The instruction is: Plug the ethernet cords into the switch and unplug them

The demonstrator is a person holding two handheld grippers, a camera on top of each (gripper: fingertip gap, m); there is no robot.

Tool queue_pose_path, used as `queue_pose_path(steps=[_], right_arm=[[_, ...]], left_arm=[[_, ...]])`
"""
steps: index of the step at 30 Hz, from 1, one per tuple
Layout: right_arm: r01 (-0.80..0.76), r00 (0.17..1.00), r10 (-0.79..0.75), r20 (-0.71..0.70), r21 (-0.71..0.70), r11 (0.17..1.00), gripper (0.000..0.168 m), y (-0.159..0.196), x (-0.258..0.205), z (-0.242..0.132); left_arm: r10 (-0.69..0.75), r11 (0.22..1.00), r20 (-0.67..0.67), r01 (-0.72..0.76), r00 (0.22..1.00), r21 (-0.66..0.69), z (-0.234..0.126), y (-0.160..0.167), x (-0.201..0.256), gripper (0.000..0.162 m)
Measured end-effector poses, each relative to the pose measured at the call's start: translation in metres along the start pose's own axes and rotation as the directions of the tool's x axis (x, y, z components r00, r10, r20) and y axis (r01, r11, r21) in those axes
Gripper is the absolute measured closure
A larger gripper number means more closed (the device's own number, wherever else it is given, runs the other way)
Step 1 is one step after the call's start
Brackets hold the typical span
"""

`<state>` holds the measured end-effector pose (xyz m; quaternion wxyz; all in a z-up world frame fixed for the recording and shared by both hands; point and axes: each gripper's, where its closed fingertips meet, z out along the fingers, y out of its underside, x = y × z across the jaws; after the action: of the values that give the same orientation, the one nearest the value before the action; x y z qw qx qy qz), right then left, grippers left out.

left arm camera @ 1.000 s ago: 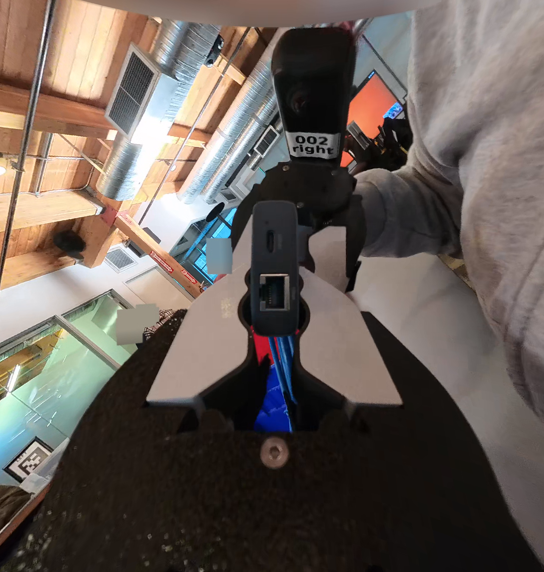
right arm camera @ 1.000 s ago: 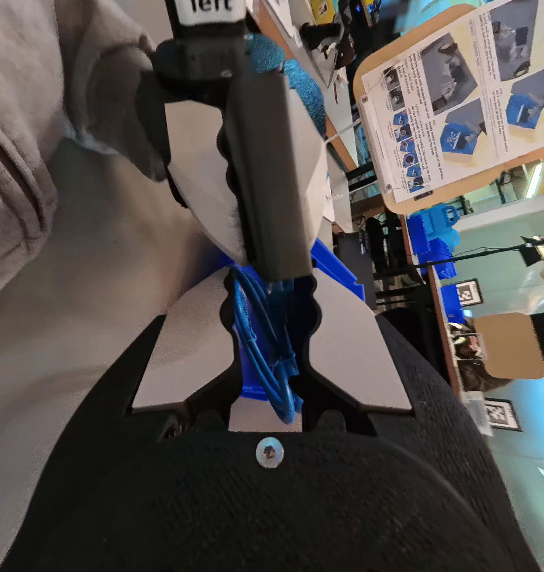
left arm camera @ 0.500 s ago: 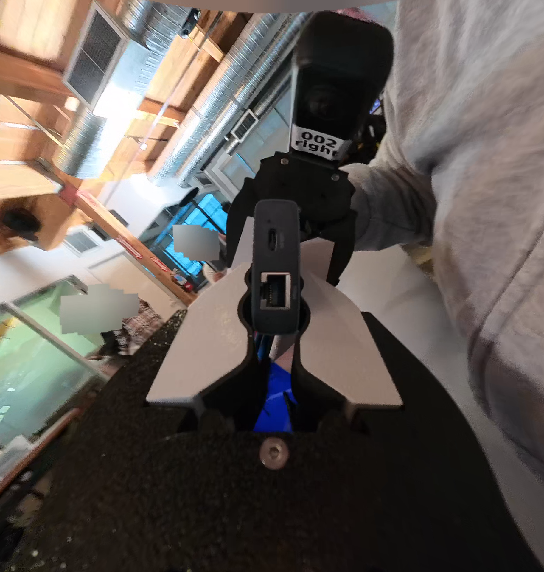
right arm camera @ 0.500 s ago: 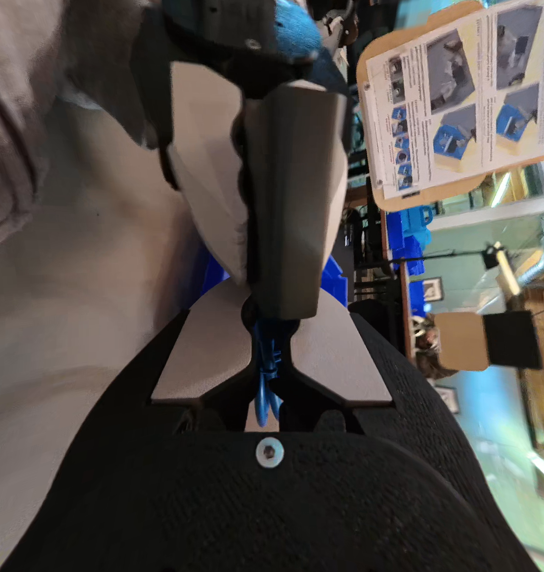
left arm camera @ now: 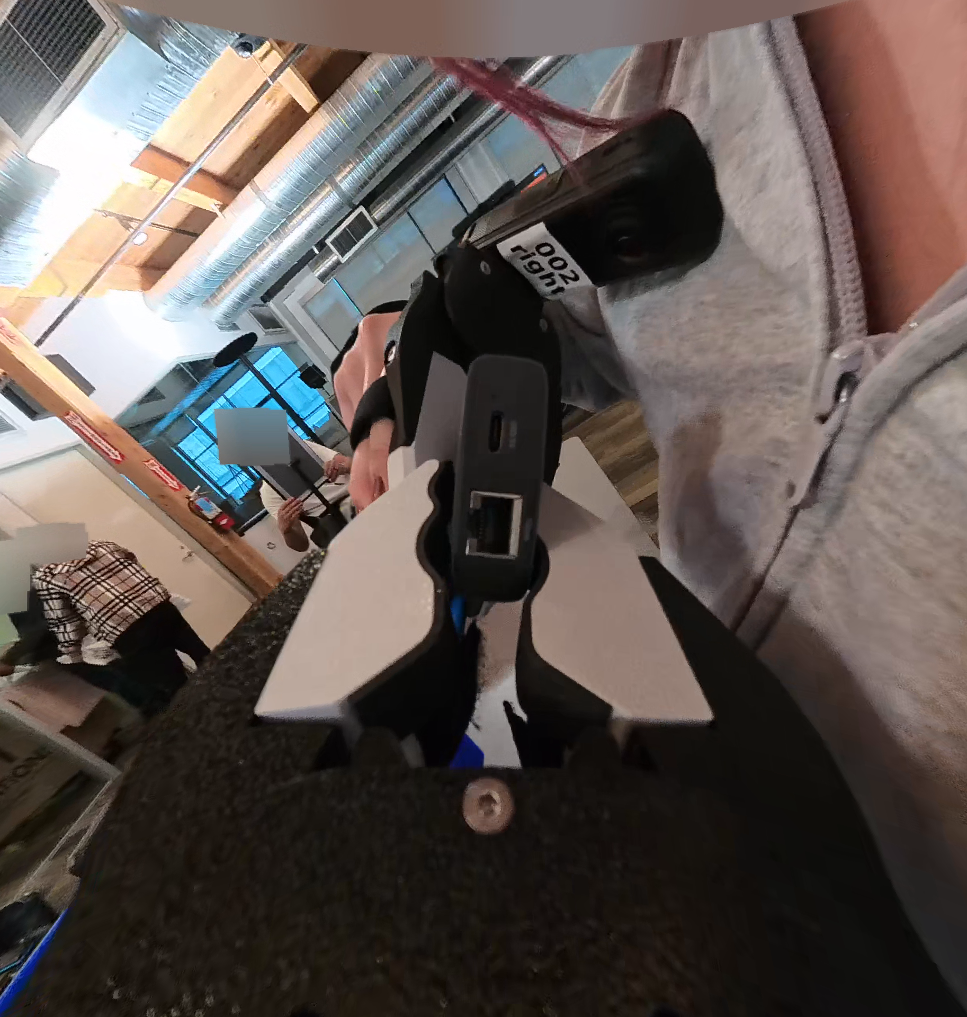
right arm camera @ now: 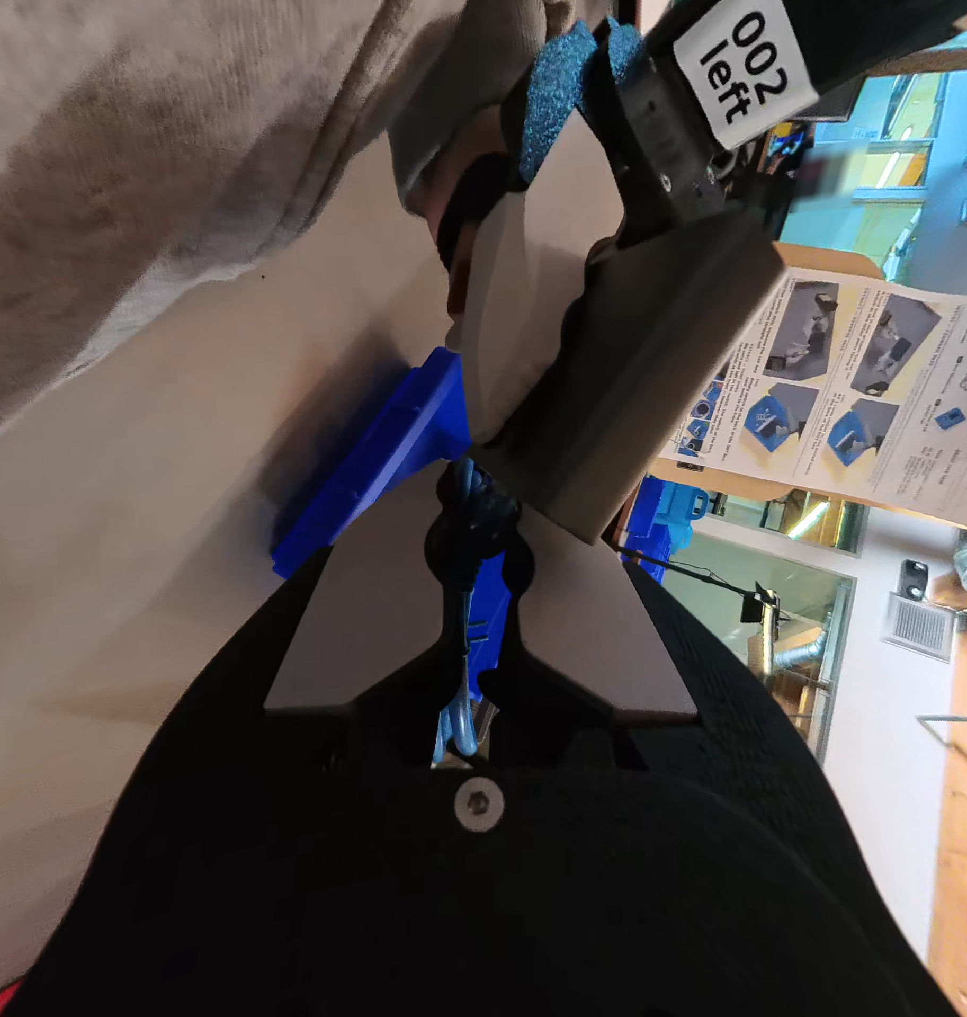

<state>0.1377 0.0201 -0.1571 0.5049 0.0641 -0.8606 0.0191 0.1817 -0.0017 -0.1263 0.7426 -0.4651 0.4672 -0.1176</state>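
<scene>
My left gripper (left arm camera: 489, 531) is shut on a dark grey adapter box (left arm camera: 498, 440), whose network socket and small slot face the camera. The right gripper's black camera housing (left arm camera: 641, 203) sits just beyond the box, tip to tip with mine. A bit of blue cable (left arm camera: 458, 612) shows under the box. In the right wrist view my right gripper (right arm camera: 478, 531) is shut on the bundled blue cable (right arm camera: 459, 726), right against the left gripper's grey fingers (right arm camera: 624, 374). The box itself is hidden there.
A blue plastic bin (right arm camera: 371, 468) sits on the white table (right arm camera: 140, 550) behind the grippers. A board with a picture sheet (right arm camera: 855, 396) stands to the right. The person's grey hoodie (left arm camera: 828, 550) is close on the right. Other people stand far off (left arm camera: 101, 594).
Both grippers have rolled and swung together, so the room has turned in both views. The right gripper's jaws have closed from a wide gap onto the blue cable. The left gripper still grips the box.
</scene>
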Motion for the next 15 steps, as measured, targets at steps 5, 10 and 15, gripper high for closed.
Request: queue_pose_path(steps=[5,10,15], right_arm=[[-0.019,1.000,0.019,0.005,0.012,1.000,0.155,0.000,-0.004,-0.004],[-0.024,1.000,0.024,0.017,0.027,0.999,0.155,0.001,-0.007,-0.007],[-0.044,0.999,0.043,0.029,0.032,0.999,0.155,0.004,-0.012,-0.007]], left_arm=[[-0.024,1.000,-0.004,0.024,1.000,0.017,0.002,0.002,0.004,0.140],[-0.045,0.999,-0.009,0.045,0.999,0.016,0.003,0.006,0.005,0.139],[0.059,0.996,0.032,-0.057,0.998,-0.062,0.006,0.012,0.005,0.140]])
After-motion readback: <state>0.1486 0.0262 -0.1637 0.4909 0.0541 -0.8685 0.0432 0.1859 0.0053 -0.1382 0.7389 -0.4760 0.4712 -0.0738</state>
